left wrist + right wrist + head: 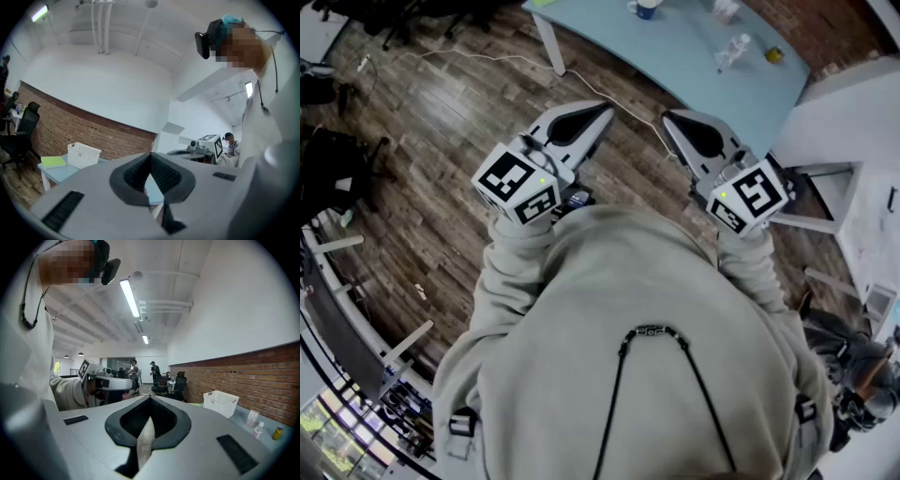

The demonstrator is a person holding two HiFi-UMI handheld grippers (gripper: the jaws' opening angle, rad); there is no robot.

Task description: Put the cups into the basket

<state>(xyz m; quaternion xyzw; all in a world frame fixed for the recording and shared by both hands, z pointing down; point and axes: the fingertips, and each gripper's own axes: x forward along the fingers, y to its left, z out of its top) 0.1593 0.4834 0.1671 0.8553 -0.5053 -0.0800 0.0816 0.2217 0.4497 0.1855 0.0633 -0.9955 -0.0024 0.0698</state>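
I hold both grippers side by side at chest height, aimed toward a light blue table (pixel 694 56). The left gripper (pixel 605 111) is shut with nothing in it, and so is the right gripper (pixel 667 117). On the table's far part stands a blue and white cup (pixel 645 7), with a pale cup-like thing (pixel 724 9) to its right. The white slotted basket (pixel 83 153) sits on that table beside a brick wall. It also shows in the right gripper view as the basket (pixel 220 402). Both grippers are well short of the table.
A clear bottle (pixel 736 47) and a small yellow container (pixel 774 54) lie on the table. A green pad (pixel 52 161) lies left of the basket. A white cable (pixel 487 58) runs over the wooden floor. Office chairs and people stand farther back in the room (pixel 154 373).
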